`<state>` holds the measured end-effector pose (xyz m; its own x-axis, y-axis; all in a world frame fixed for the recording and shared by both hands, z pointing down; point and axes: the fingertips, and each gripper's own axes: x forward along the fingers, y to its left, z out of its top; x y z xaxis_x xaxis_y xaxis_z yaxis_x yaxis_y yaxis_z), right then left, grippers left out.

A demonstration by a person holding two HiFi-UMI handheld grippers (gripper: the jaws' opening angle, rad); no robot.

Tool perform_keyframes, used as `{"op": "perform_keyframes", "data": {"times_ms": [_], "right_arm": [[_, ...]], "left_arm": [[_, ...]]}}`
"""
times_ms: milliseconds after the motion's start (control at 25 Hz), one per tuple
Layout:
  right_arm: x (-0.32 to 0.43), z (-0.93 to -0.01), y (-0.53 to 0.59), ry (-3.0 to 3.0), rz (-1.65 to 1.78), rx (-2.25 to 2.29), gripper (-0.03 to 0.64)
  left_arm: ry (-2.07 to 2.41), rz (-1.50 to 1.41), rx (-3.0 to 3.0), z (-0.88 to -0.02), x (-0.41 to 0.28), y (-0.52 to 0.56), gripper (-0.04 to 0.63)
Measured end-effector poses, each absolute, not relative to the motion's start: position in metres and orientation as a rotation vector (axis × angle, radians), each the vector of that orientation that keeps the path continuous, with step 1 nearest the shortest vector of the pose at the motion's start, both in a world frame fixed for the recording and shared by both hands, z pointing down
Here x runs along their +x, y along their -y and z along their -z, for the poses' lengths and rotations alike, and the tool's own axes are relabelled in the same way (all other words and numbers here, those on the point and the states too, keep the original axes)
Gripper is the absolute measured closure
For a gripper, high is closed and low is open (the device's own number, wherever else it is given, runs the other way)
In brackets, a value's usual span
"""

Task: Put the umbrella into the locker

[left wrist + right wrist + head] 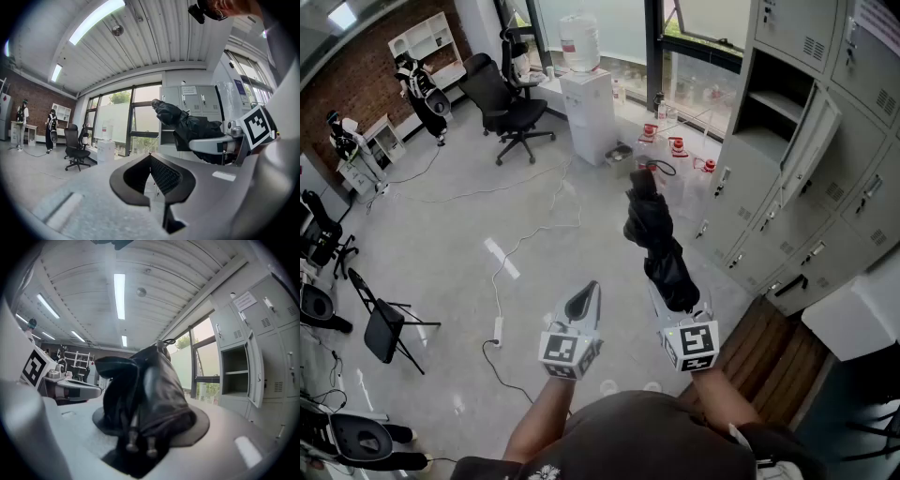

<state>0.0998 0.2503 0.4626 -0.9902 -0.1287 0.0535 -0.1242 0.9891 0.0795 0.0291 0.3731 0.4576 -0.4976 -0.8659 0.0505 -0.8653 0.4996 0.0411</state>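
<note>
- Mid-room, facing the lockers: my right gripper (677, 292) is clamped on the folded black umbrella (659, 246). The jaws stand fairly wide around the bunched fabric and point level.
- The umbrella is in the air above the floor (487, 216), well apart from the locker (773, 105). Its free end reaches forward and away from me.
- The grip sits at the end where the metal rib tips poke out, so most of the length hangs out beyond the jaws.
- My left gripper (583, 302) rides alongside with its jaws closed together and nothing between them.
- The target compartment stands open in the upper row at the right, its door (814, 141) swung outward and a shelf (776, 103) across the inside.
- Risk, as I judge it: the long overhang could swing as I walk and turn, and soft fabric under the pads may let the umbrella slide or droop.
- Second risk: the leading end could strike the open door's edge or the shelf, knocking the umbrella askew or out of my grip.
- Third: loose folds may snag on the locker frame if I feed it in at an angle.
</note>
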Motion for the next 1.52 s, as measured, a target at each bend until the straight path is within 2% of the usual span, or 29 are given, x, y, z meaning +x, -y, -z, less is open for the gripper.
{"op": "perform_keyframes", "data": {"times_ms": [880,1520], "right_arm": [[0.101,-0.449,-0.259,3.129,0.074,0.147,0.380],[0.080,-0.450,-0.274,3.118,0.071,0.226,0.381]], "left_arm": [[2.653,0.000,1.549,-0.478,0.036,-0.379,0.592],[2.617,-0.012,1.649,-0.480,0.005,-0.390,0.592]]}}
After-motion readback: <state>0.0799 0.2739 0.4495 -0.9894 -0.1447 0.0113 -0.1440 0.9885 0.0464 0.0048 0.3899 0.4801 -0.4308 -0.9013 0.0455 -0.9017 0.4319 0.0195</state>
